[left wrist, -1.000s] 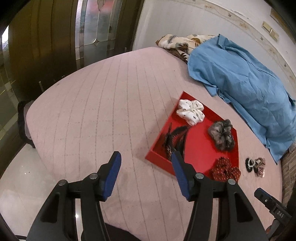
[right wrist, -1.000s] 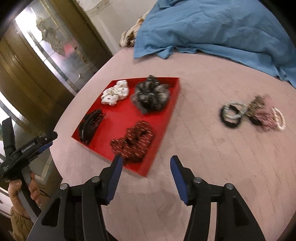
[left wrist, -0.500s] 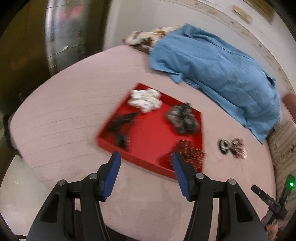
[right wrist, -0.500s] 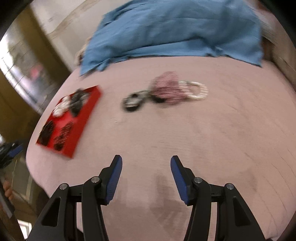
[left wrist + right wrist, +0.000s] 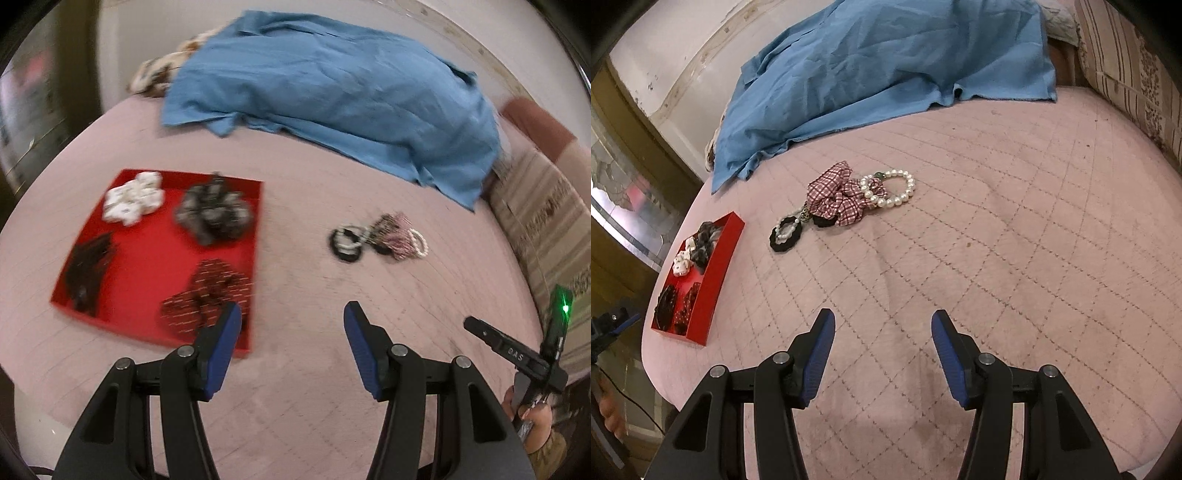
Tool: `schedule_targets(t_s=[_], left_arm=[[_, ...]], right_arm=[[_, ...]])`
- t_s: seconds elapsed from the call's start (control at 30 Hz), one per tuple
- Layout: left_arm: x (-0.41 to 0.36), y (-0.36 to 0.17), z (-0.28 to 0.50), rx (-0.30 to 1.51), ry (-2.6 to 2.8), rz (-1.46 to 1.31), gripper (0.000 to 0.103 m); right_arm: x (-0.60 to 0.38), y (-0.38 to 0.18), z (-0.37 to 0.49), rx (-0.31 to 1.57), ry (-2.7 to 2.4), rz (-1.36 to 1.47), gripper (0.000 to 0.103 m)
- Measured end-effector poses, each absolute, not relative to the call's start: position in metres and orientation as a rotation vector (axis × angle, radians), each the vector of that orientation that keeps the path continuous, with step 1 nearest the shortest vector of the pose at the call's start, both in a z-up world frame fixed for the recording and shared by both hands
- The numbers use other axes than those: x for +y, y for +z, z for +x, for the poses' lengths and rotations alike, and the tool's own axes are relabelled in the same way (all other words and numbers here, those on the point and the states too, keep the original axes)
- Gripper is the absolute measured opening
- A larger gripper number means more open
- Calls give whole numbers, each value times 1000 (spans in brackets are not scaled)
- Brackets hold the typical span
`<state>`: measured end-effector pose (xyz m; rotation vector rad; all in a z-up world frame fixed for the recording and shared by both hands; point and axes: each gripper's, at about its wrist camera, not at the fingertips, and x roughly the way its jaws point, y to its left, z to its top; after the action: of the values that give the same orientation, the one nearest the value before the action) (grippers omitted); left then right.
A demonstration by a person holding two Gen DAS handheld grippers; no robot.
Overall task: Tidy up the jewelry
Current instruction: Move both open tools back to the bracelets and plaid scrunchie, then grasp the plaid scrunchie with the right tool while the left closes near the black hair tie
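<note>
A red tray [image 5: 155, 254] lies on the pink bed; it also shows in the right wrist view [image 5: 718, 254]. It holds a white scrunchie [image 5: 133, 197], a grey scrunchie [image 5: 214, 214], a red patterned scrunchie [image 5: 210, 295] and a black hair clip [image 5: 88, 266]. To its right lies a loose pile: a plaid scrunchie [image 5: 834, 199], pearl bracelets [image 5: 890, 190] and a black band with pearls [image 5: 786, 234]. My left gripper [image 5: 292, 317] is open and empty above the bed by the tray's near right corner. My right gripper [image 5: 882, 323] is open and empty, well short of the pile.
A blue cloth [image 5: 886, 62] covers the back of the bed. A striped cushion [image 5: 1126, 55] lies at the right. A patterned cloth [image 5: 159, 70] peeks out behind the blue cloth. A mirrored wardrobe [image 5: 624, 192] stands on the left.
Both grippers have swung to the right. The tray has slid left in both views and the loose pile has come toward the middle. Both jaws stay open.
</note>
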<state>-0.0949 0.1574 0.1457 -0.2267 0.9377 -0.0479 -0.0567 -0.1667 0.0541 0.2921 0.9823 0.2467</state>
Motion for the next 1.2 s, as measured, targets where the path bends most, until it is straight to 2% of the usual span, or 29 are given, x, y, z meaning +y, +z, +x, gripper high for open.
schedule_targets(t_s=[0.33, 0.37, 0.53, 0.6, 0.9, 0.97, 1.03, 1.2], left_arm=[[105, 118, -39, 961, -148, -134, 56], [101, 115, -34, 963, -156, -130, 55], [83, 92, 1, 989, -197, -89, 34], [78, 81, 16, 1007, -206, -84, 30], [64, 56, 58, 1044, -290, -107, 30], [59, 52, 66, 1052, -307, -93, 27], [57, 47, 73, 1065, -321, -95, 17], [55, 39, 83, 1068, -336, -115, 17]], right_arm=[[-170, 40, -32, 999, 260, 337, 59], [-170, 39, -29, 1001, 262, 342, 59], [-165, 39, -9, 1002, 304, 388, 59], [-157, 43, 4, 990, 327, 388, 59], [-115, 62, 65, 935, 382, 349, 59], [-107, 60, 78, 944, 384, 343, 58], [-103, 56, 88, 955, 385, 340, 55], [-94, 45, 104, 986, 384, 323, 49]])
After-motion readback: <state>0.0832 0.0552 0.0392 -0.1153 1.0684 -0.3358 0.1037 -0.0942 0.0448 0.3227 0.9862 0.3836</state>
